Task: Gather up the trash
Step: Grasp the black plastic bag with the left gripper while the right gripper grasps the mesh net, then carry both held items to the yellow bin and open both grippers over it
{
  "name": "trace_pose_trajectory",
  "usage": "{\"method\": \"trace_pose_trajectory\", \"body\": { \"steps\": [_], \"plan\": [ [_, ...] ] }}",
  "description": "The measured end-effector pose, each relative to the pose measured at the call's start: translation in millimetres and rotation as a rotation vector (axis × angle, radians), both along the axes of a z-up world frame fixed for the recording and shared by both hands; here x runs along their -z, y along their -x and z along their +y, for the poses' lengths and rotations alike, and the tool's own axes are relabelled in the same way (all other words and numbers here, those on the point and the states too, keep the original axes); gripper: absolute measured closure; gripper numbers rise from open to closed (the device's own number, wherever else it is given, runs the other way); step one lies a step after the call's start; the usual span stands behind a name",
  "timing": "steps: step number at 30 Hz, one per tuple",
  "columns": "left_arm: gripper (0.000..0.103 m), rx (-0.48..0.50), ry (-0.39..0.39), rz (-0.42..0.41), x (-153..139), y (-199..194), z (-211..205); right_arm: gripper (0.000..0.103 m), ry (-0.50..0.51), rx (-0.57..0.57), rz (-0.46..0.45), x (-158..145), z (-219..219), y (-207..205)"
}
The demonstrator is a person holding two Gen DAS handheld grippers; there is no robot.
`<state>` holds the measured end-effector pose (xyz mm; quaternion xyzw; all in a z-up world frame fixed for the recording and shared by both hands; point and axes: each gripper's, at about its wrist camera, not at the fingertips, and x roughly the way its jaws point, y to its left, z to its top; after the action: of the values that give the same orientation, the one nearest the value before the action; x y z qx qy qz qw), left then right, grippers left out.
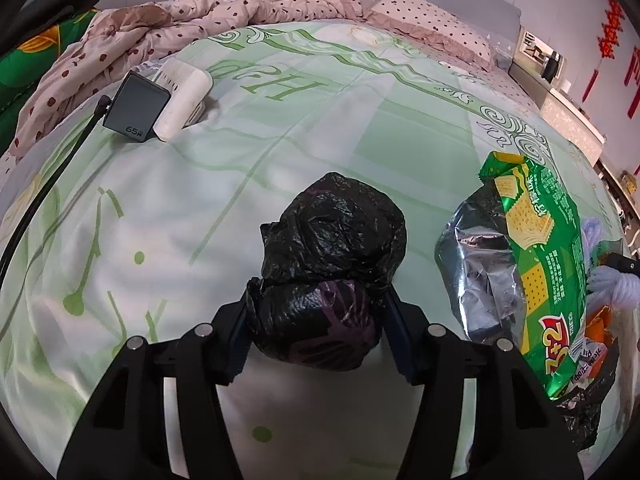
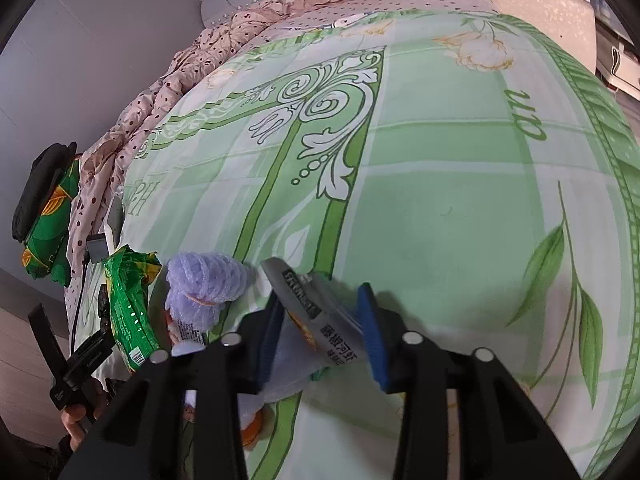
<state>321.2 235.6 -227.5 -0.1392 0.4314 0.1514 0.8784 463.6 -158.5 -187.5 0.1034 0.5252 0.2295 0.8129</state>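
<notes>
The black bag wad point(image 1: 320, 280) sits on the green bedsheet point(image 1: 280, 152), squeezed by the left gripper point(image 1: 316, 332) (only its lower bulge), so it could slither out. The right gripper point(image 2: 320, 320) pinches a grey wrapper point(image 2: 316, 312) by one edge; it might tear free.

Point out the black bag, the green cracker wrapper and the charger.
black bag point(image 1: 332, 240): left wrist view, crumpled upper bulge.
green cracker wrapper point(image 1: 536, 248): left wrist view, printed front.
charger point(image 1: 136, 108): left wrist view, dark flat face.

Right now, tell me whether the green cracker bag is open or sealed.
Open. The green cracker bag has its side split wide, baring the silver foil lining. It lies on the bedspread.
</notes>
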Motion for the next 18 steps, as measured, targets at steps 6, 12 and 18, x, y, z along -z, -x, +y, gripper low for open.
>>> {"method": "trace_pose_trajectory", "body": {
  "steps": [6, 12, 18],
  "plan": [
    [0.062, 0.004, 0.0, -0.016, -2, 1, 0, 0.095, -0.021, 0.036, 0.046, 8, -9, -2],
    [0.066, 0.012, -0.002, -0.055, -15, 9, -2, 0.097, -0.048, 0.075, -0.005, -10, -23, 7],
    [0.066, 0.042, 0.004, -0.118, -44, 26, -11, 0.097, -0.081, 0.073, -0.083, -49, -38, 32]
  ]
}}
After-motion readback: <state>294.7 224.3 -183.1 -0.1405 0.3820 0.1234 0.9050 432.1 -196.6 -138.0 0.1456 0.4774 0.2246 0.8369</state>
